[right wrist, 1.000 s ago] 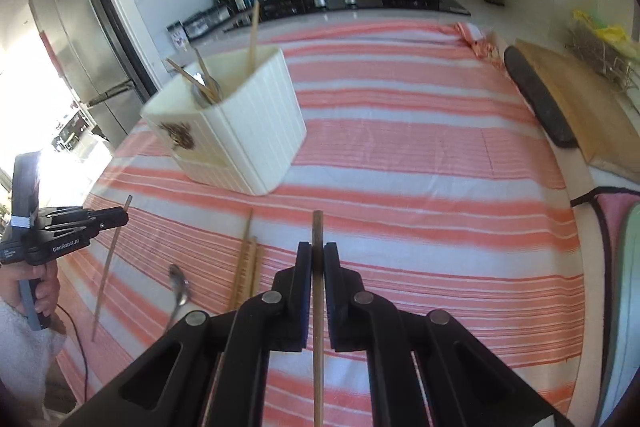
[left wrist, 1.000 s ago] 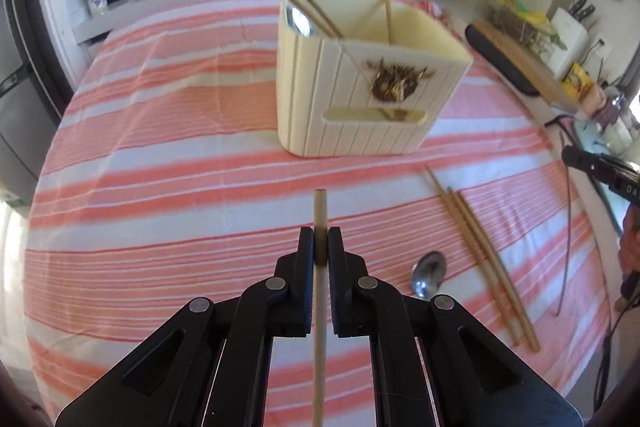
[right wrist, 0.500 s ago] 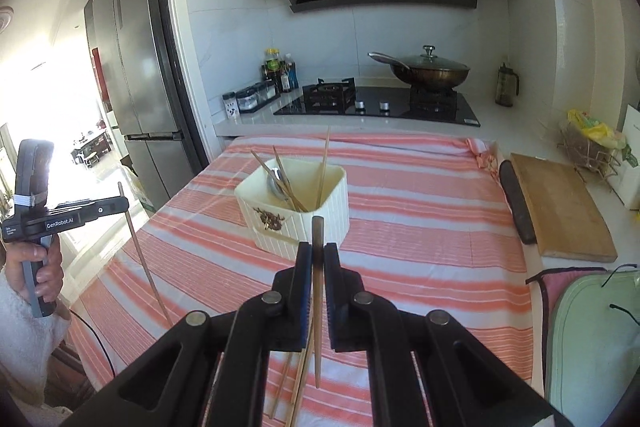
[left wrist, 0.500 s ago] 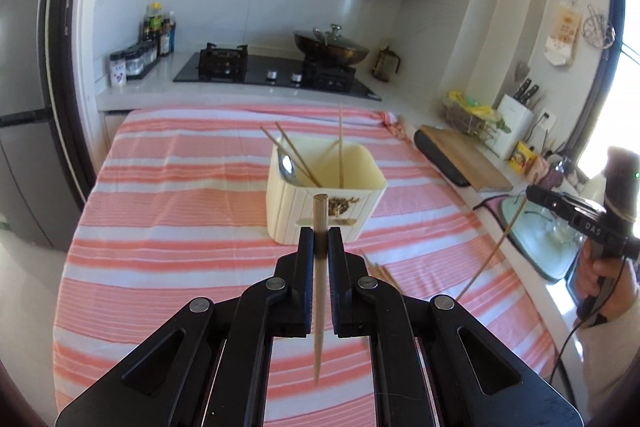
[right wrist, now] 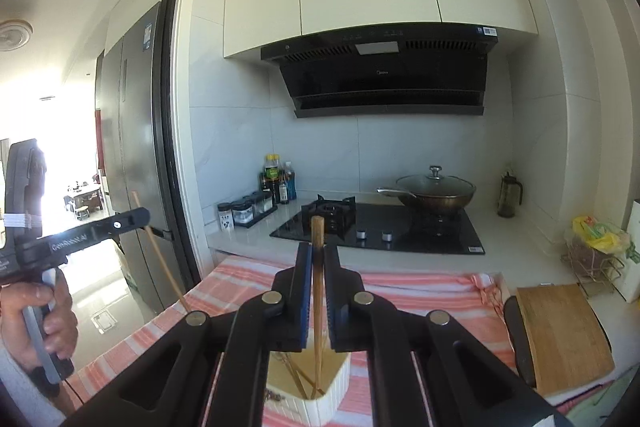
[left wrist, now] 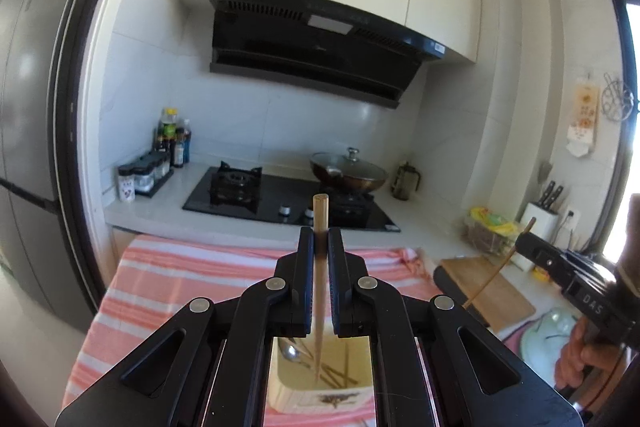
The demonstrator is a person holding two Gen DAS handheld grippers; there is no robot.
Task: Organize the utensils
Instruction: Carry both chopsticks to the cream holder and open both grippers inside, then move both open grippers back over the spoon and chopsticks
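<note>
Since the earlier frames both grippers are raised well above the striped cloth; the left gripper [left wrist: 320, 243] is clamped on one upright chopstick [left wrist: 321, 211], the right gripper [right wrist: 318, 259] on another chopstick [right wrist: 318, 227]; the cream holder [right wrist: 320, 401] lies directly below both tips.

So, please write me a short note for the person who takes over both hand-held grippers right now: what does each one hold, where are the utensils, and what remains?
Left hand-held gripper: shut on a pale wooden chopstick, tip pointing down over the cream ribbed plastic utensil box.
Right hand-held gripper: shut on a darker brown wooden chopstick, also above that box.
Box stands on the pink-and-white striped tablecloth; inside it are a metal spoon and several chopsticks.
Done: those pieces are in the box.
Left: probably lower both chopsticks into the box and release. Any utensils on the cloth are hidden from these views.
</note>
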